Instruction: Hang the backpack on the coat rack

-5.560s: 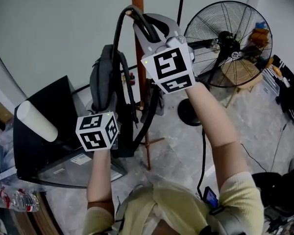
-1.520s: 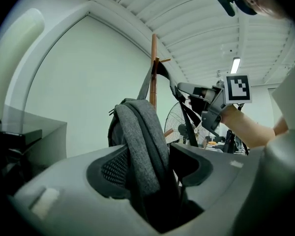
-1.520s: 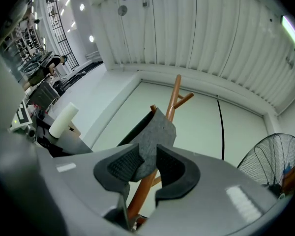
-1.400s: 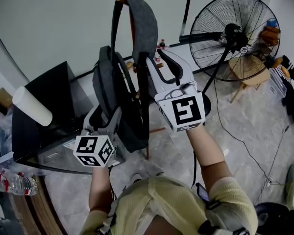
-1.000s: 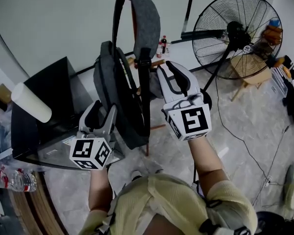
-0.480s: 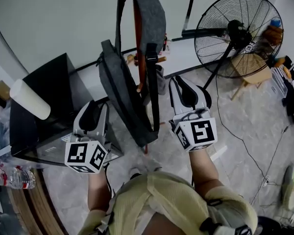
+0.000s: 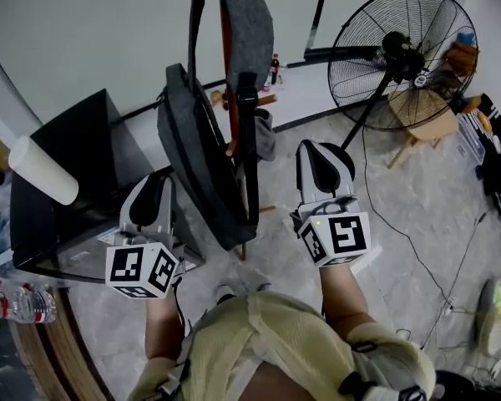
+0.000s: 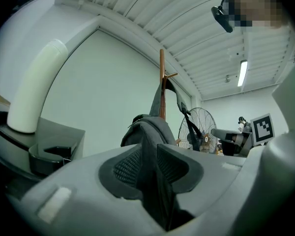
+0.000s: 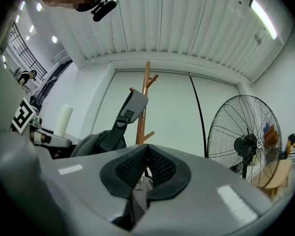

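The grey backpack (image 7: 196, 165) hangs beside the wooden coat rack (image 7: 226, 65), its padded strap (image 7: 246, 32) looped over the top of the pole. My left gripper (image 7: 154, 180) is to its lower left, clear of the bag. Its jaws are closing, with only a narrow gap left and nothing between them. Low on the right, apart from the bag, my right gripper (image 7: 320, 149) is shut and empty. The left gripper view shows the backpack (image 8: 147, 127) and rack (image 8: 162, 82) beyond the left gripper (image 8: 148, 151). Past the right gripper (image 9: 146, 149), the right gripper view shows the strap (image 9: 130, 107) on the rack (image 9: 146, 97).
A big standing fan (image 7: 401, 57) is at the right with a wooden stool (image 7: 430, 128) behind it. A black cabinet (image 7: 75, 182) with a white roll (image 7: 42, 170) on it stands at the left. Plastic bottles (image 7: 17, 303) lie at the lower left. A cable runs across the tiled floor.
Both grippers have let go of the backpack, drawn back and down from it, and closed their jaws. The backpack stays hanging from the rack by its strap.
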### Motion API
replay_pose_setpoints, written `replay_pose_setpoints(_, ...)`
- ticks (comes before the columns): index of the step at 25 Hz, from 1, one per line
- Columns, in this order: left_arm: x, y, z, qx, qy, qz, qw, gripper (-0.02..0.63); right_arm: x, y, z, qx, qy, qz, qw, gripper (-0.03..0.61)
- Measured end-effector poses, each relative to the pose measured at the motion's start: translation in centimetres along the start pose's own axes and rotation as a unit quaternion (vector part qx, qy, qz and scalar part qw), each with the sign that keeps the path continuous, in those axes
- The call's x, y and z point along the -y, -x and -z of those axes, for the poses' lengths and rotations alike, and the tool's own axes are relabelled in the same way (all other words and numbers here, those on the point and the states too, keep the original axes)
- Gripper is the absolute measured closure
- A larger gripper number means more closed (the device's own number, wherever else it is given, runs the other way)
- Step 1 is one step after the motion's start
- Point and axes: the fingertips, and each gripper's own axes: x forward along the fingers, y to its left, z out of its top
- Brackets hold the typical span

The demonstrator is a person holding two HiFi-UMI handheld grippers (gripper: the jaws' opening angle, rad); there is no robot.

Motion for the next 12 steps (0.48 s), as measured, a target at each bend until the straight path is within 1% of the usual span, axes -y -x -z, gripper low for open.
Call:
replay_pose_setpoints(4,0.17,-0.15,-0.23,-0.001,-0.003,0.006,1.0000,0.522,0.04,0.20,0.36,-0.013,-0.010,-0.003,1.000,0.575)
replay_pose_setpoints(12,0.41,-0.04,-0.54,-0.003,-0.007,0.021,0.9998,0.522,-0.36,0.06,0.12,-0.014,-0.017,-0.007,1.000,0.575)
